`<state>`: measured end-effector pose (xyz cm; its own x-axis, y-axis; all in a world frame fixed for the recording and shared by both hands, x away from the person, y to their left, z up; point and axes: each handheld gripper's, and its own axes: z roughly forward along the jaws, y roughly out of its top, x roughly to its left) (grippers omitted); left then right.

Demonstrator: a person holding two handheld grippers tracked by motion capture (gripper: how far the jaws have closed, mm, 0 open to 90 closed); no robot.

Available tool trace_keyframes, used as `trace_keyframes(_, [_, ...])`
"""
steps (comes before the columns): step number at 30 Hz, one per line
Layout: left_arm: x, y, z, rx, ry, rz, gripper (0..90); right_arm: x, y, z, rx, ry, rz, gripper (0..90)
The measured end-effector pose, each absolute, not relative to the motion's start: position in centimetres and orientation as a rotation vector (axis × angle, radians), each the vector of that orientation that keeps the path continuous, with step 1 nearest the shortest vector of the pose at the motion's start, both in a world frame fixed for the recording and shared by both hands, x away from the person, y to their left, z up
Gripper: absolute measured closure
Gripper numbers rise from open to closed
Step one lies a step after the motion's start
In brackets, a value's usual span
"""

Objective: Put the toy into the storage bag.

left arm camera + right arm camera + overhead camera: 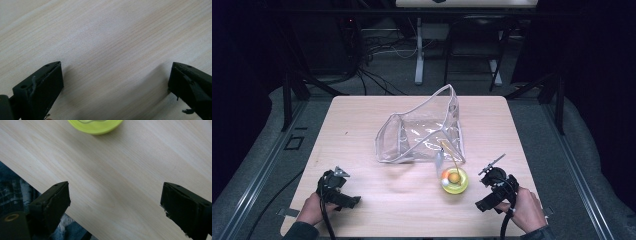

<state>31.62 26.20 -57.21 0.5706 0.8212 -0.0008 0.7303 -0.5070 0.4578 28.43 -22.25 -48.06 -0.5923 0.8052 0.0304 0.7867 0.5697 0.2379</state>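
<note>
1. High view: a clear plastic pouch [419,131] with pale edging stands crumpled and open near the middle of the light wooden table [362,115]. Just in front of its right corner lies a round yellow-green toy [454,180] with an orange ball at its centre and a thin stick slanting up from it. The left gripper [343,199] rests near the front left corner and the right gripper [488,199] near the front right, each in a hand. Dark floor, cables and stand legs lie beyond the table.

2. Left gripper view: the left gripper [115,82] has its jaws spread wide over bare wood grain, with nothing between them.

3. Right gripper view: the right gripper [115,207] also has its jaws wide apart and empty. The toy's yellow-green rim [96,126] shows well ahead, and the table's front edge [32,187] crosses diagonally, with dark checked cloth [12,187] below it.
</note>
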Motion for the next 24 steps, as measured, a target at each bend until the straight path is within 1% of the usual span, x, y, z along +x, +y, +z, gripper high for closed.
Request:
trace_keyframes(7, [32.0, 26.0, -57.2, 2.410, 1.249, 0.297, 0.0, 28.8, -21.8, -46.5, 1.351, 2.711, 0.368, 8.2])
trace_keyframes(8, [32.1, 26.0, -57.1, 2.415, 1.250, 0.289, 0.0, 29.2, -21.6, -45.6, 1.348, 2.781, 0.298, 8.2])
trace_keyframes(10, [32.2, 25.9, -57.1, 2.415, 1.252, 0.289, 0.0, 29.1, -21.1, -45.7, 1.331, 2.712, 0.374, 8.3])
trace_keyframes(12, [32.1, 26.0, -57.2, 2.399, 1.249, 0.301, 0.0, 29.2, -20.6, -45.3, 1.304, 2.722, 0.370, 8.3])
trace_keyframes(13, [32.0, 26.0, -57.2, 2.398, 1.247, 0.300, 0.0, 29.4, -20.3, -44.7, 1.304, 2.770, 0.291, 8.3])
trace_keyframes(15, [32.0, 26.0, -57.2, 2.396, 1.249, 0.301, 0.0, 29.7, -20.2, -44.5, 1.279, 2.811, 0.286, 8.3])
trace_keyframes(17, [32.0, 26.1, -57.2, 2.394, 1.250, 0.302, 0.0, 29.9, -19.6, -44.9, 1.255, 2.795, 0.415, 8.3])
trace_keyframes(21, [31.9, 26.0, -57.2, 2.389, 1.254, 0.310, 0.0, 30.2, -19.1, -45.1, 1.214, 2.775, 0.480, 8.3])
trace_keyframes(24, [31.9, 26.1, -57.3, 2.384, 1.260, 0.313, 0.0, 30.7, -18.4, -45.3, 1.179, 2.743, 0.596, 8.4])
